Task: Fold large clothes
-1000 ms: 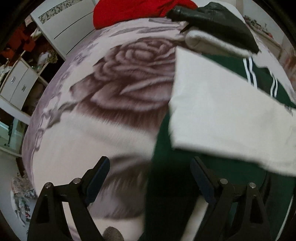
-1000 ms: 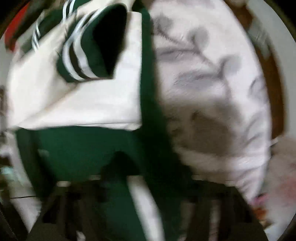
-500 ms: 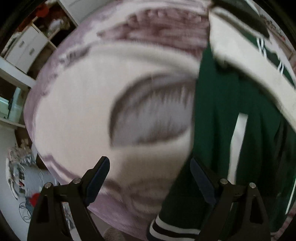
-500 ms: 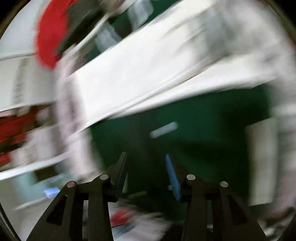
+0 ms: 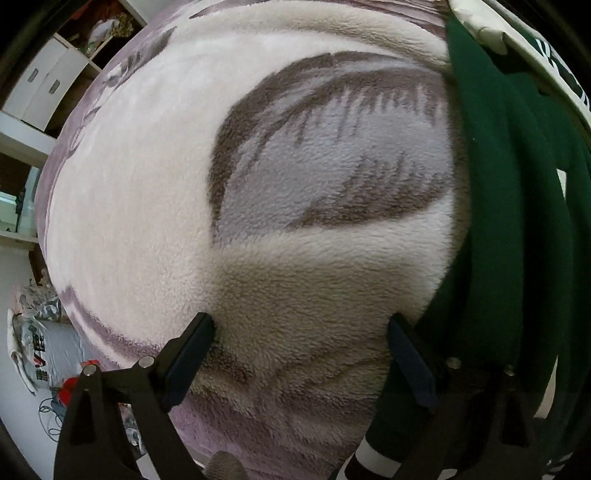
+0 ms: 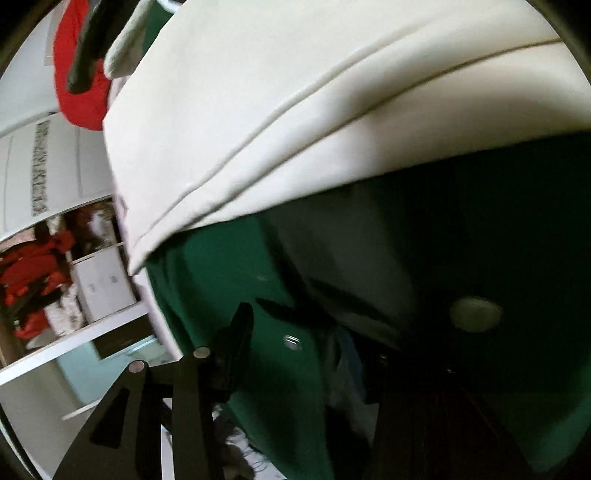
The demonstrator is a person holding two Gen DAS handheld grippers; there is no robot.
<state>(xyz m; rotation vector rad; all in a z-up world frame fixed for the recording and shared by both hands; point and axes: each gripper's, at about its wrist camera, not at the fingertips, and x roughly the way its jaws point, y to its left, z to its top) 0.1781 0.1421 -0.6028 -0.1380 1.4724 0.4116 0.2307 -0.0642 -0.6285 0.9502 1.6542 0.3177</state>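
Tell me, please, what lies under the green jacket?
The green jacket rests on a fleece blanket with a leaf pattern, which shows beside it. A cream sleeve is folded over the jacket. What the blanket itself covers cannot be seen.

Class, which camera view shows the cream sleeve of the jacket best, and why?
The right wrist view: the cream sleeve fills its upper half, seam lines clear, lying over green fabric. The left wrist view shows only a cream sliver at top right.

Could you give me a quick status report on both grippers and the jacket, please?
Left gripper open above blanket, empty. Right gripper opening over green jacket. Nothing obstructing.
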